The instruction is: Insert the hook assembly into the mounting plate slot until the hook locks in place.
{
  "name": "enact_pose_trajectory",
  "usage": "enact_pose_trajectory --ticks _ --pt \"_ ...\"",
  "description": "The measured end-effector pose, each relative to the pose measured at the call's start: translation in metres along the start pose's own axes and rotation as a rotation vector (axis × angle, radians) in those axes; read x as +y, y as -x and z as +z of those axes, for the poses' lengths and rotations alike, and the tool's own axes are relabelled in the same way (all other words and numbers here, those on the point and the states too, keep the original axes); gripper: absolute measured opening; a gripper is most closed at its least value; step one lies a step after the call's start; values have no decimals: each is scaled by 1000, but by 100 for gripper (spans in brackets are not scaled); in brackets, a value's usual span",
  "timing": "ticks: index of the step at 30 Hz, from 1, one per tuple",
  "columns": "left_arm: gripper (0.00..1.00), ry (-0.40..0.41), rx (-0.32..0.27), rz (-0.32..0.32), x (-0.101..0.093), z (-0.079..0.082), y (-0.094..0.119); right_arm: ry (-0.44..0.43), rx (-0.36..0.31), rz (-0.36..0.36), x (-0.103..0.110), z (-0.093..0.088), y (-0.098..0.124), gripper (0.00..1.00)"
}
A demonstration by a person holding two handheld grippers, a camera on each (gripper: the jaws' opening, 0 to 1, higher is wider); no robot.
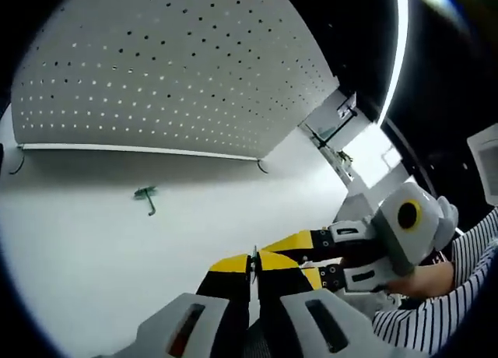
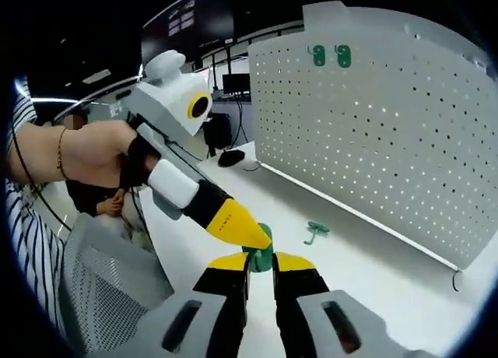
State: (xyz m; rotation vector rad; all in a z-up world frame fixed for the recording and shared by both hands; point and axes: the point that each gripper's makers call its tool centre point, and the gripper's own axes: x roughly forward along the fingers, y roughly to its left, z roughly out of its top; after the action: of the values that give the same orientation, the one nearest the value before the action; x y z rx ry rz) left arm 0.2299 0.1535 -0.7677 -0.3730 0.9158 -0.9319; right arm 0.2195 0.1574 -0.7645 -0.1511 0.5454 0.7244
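Note:
A small green hook part (image 2: 261,257) sits between the jaws of my right gripper (image 2: 261,263), which is shut on it. My left gripper (image 2: 261,237) comes in from the left, and its yellow tip touches the same part. In the left gripper view, my left gripper (image 1: 254,266) is shut on a thin green-edged piece (image 1: 254,263), with the right gripper (image 1: 274,247) meeting it from the right. A loose green hook (image 1: 145,194) (image 2: 315,232) lies on the white table. The white pegboard plate (image 1: 156,78) (image 2: 373,140) stands upright behind it. Two green hooks (image 2: 329,56) hang near its top.
The white table (image 1: 93,257) runs along the foot of the pegboard. A grey mesh chair back (image 2: 101,296) is at the lower left. A person's arm (image 2: 70,156) and striped sleeve (image 1: 436,311) hold the grippers. Desks and a monitor (image 2: 233,82) stand farther back.

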Motion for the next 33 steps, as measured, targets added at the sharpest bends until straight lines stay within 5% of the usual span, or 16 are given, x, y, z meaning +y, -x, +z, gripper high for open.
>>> enact_pose_trajectory --ticks 11,24,29,33 --pt "1 25 -15 -21 -3 0 3 66 17 -11 3 1 1 1" --pt "3 -86 -21 -27 -7 2 3 -35 28 -15 2 1 5 0" --pt "4 12 -38 -71 -7 3 4 -27 23 -23 2 2 6 0" --pt "6 2 -74 -69 -8 6 7 -41 16 -11 3 5 5 0"
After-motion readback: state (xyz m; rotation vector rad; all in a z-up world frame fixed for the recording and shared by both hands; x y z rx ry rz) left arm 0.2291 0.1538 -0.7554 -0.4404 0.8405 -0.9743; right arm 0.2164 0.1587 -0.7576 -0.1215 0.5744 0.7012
